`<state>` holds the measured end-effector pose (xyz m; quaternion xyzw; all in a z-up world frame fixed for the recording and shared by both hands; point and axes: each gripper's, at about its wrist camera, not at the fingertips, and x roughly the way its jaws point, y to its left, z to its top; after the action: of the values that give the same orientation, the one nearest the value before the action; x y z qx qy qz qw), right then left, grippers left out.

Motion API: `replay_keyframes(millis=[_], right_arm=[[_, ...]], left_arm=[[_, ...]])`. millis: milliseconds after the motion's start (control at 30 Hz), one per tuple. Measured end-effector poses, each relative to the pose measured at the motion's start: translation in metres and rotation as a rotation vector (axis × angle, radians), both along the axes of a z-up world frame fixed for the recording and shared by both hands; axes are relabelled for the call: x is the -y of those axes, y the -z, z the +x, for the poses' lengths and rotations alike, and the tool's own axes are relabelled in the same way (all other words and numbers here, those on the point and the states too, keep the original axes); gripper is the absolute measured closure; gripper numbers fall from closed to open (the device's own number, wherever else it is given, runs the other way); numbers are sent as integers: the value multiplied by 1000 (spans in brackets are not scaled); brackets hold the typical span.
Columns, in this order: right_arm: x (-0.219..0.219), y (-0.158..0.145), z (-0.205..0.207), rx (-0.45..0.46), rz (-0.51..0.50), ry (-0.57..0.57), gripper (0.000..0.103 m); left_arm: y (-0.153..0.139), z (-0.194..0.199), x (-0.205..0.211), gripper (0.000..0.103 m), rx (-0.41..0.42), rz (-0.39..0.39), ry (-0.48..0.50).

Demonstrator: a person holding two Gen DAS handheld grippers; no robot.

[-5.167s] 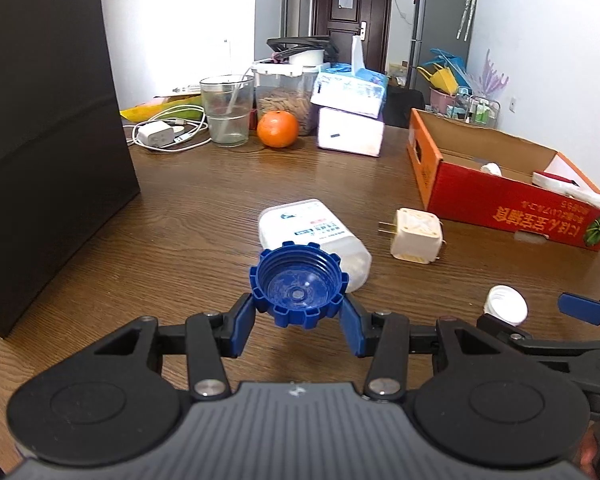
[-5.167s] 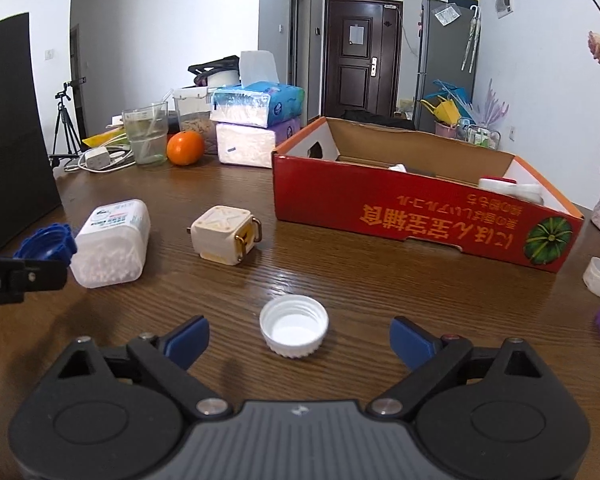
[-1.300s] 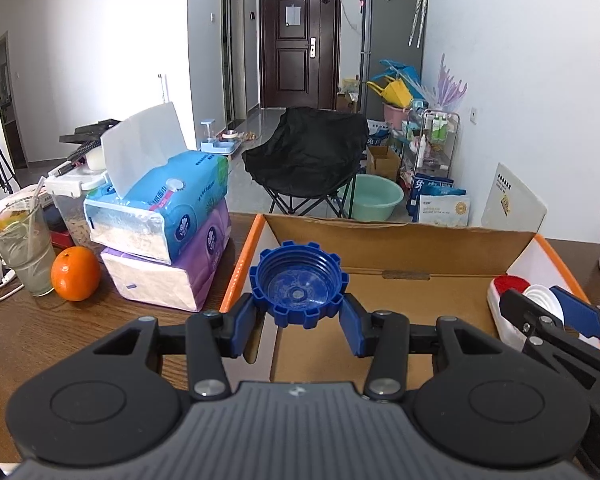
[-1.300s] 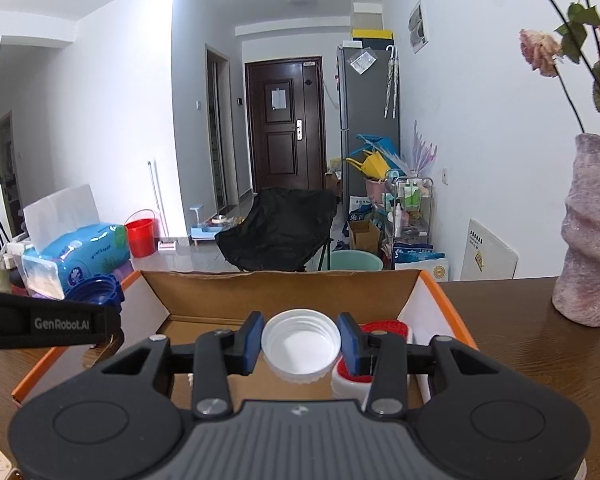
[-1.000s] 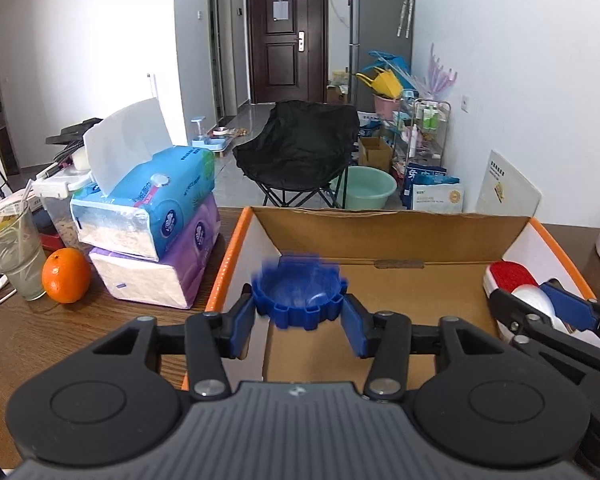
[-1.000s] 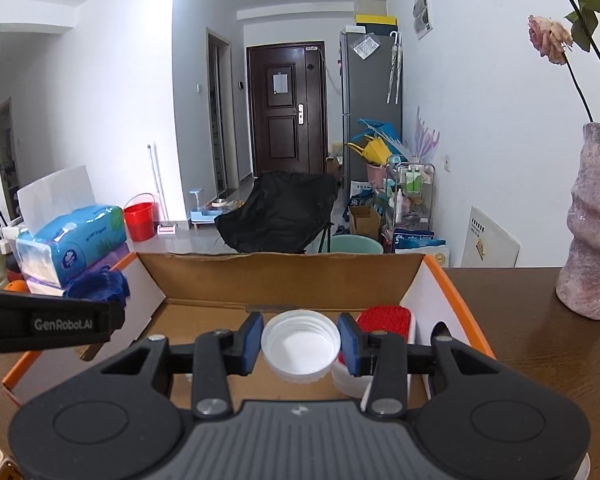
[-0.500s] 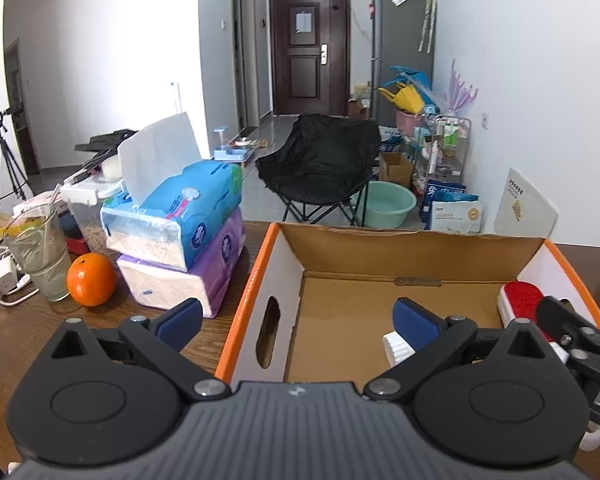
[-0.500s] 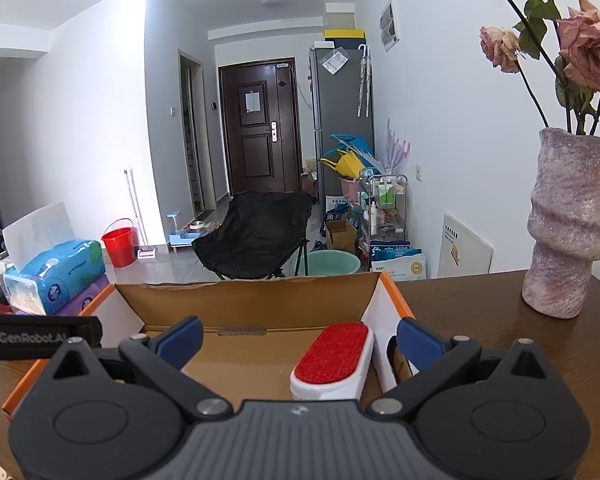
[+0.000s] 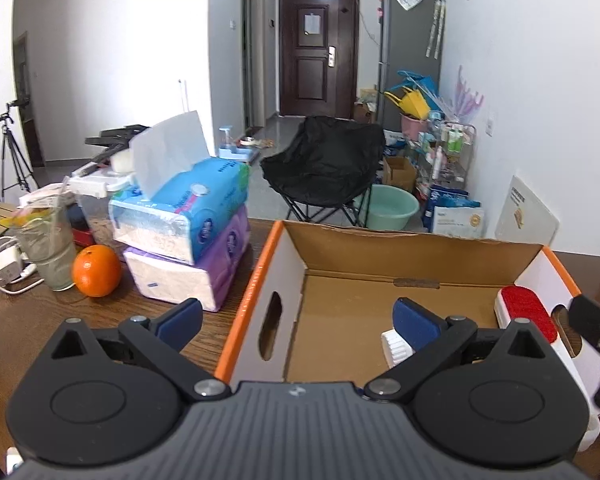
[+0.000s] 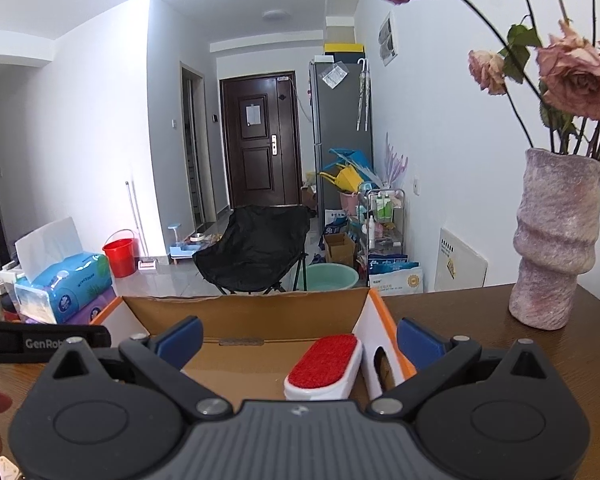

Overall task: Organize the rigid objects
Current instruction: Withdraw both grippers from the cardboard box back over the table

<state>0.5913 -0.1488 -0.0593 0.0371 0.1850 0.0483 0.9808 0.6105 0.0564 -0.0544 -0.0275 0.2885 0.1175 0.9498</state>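
The near floor of the cardboard box is hidden behind both gripper bodies, so whatever lies there cannot be seen. Only the toothed end of a white object is visible, the rest being covered by a blue pad of the left gripper, whose fingers are spread wide with nothing between them. The right gripper is likewise held wide open and empty above the box. Inside, a red-topped white brush is seen lying against the right end wall, beside its handle cut-out. Left of the box, stacked tissue packs, an orange and a glass are set on the wooden table. A vase of roses stands to the right.
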Motion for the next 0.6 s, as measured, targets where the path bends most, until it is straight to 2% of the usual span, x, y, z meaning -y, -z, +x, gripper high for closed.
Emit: replay_keyframes(millis=[600], right_arm=[[25, -8, -59, 37, -22, 1, 0]], left_arm=[[-9, -75, -4, 0, 70, 45, -48]])
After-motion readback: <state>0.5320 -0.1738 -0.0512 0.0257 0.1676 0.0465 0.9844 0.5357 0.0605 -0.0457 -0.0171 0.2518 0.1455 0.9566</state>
